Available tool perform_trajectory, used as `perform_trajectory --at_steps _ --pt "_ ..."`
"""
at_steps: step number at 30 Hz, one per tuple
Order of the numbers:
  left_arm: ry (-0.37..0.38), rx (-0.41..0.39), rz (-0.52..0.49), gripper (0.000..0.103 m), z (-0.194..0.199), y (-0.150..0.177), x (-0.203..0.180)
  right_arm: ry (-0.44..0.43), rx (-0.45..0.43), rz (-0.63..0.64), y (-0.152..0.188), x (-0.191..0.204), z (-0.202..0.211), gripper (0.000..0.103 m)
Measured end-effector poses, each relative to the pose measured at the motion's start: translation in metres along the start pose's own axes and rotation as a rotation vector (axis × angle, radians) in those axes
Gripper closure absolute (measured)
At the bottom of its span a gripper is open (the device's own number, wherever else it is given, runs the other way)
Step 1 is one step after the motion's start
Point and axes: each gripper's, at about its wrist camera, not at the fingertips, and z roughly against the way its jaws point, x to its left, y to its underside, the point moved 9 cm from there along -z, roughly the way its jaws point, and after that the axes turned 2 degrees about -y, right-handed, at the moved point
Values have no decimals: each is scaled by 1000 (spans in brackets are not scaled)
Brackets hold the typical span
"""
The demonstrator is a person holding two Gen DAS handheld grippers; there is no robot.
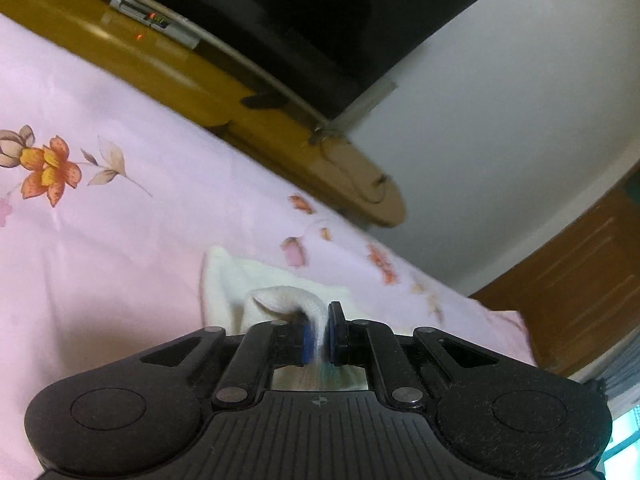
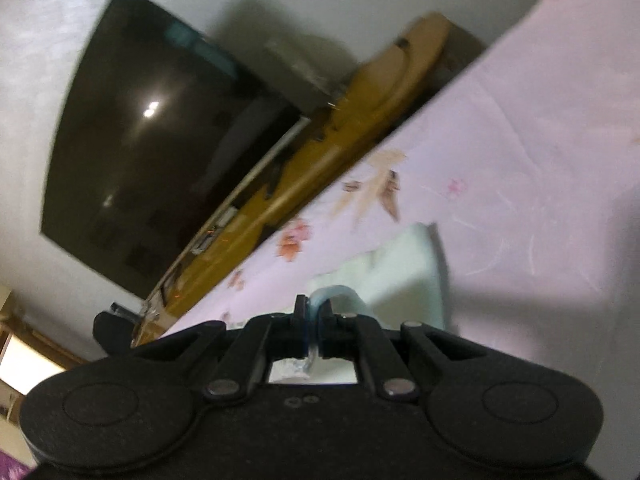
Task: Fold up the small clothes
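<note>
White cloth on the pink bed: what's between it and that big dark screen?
In the left wrist view, beyond the white cloth comes flowered pink sheet, then a yellow-brown wooden ledge, then the dark screen.

Television (image 2: 160, 152) blurred; cloth (image 2: 400, 272) partly hidden behind fingers (image 2: 300, 312).

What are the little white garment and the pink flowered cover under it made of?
The white garment looks like a soft knit, probably cotton: matte, with a fine woven grain where the left gripper pinches it. The pink cover looks like thin, smooth printed bed fabric, with shallow creases and a faint sheen; the fibre can't be told.
</note>
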Motion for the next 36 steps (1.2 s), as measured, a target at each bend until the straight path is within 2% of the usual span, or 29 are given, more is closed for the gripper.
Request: perform_trajectory --at_steps 1,2,3,4,5,6,8,10,12,15,17,18,19,21,23,24,25,27,29,31,33,34,35,36 --pt "-1 -6 13 95 -6 -5 4 3 4 -12 0 -6 -8 93" --pt "14 -17 41 90 -7 -9 6 8 -6 -16 -2 -11 -12 86" --pt "39 -43 62 70 -5 -13 8 24 -36 -17 -7 -16 -11 81" --pt "46 -87 68 32 1 -18 9 32 -81 -24 -14 -19 -7 76" --pt "24 -130 59 18 8 -21 11 25 -117 -26 -20 -21 -2 73" --pt "4 -163 28 13 13 -26 10 18 -127 -16 -23 -20 1 73" --pt "14 -142 -5 14 14 -28 9 18 -95 47 -21 -17 4 73" --pt "-18 -107 -80 34 12 -29 7 39 -47 127 -16 -13 1 73" --pt "-58 -53 -169 41 3 -28 3 55 -15 199 -10 -8 -1 73" --pt "-122 29 -288 42 -10 -21 -2 85 25 282 -9 -3 -14 71" --pt "-160 45 -338 42 -20 -20 -4 111 58 311 -7 -3 -24 69" --pt "-176 52 -345 46 -21 -22 -3 117 70 325 -7 -2 -28 69" --pt "-196 59 -351 62 -26 -22 -1 126 80 338 -6 0 -32 69" --pt "-230 81 -351 78 -35 -23 4 149 105 359 -5 -1 -43 72" --pt "-238 79 -353 82 -35 -18 6 184 138 400 0 0 -53 82" --pt "-235 72 -359 88 -34 -16 7 197 147 424 2 1 -55 86" --pt "-220 67 -363 92 -34 -15 5 203 154 448 3 1 -57 98" --pt "-194 38 -350 92 -33 -17 2 222 133 478 3 3 -54 100" --pt "-177 26 -338 92 -36 -18 0 225 64 450 -6 6 -40 100" --pt "-203 52 -355 92 -45 -13 1 235 26 426 -13 3 -32 100" --pt "-223 54 -366 90 -43 -12 0 283 79 431 -8 -8 -42 99" --pt "-245 45 -361 75 -36 -13 0 286 117 429 -3 -10 -46 98" --pt "-263 26 -358 62 -26 -15 0 287 123 424 -2 -8 -42 89" --pt "-280 -12 -349 33 -8 -17 0 280 96 419 -3 -3 -32 80"
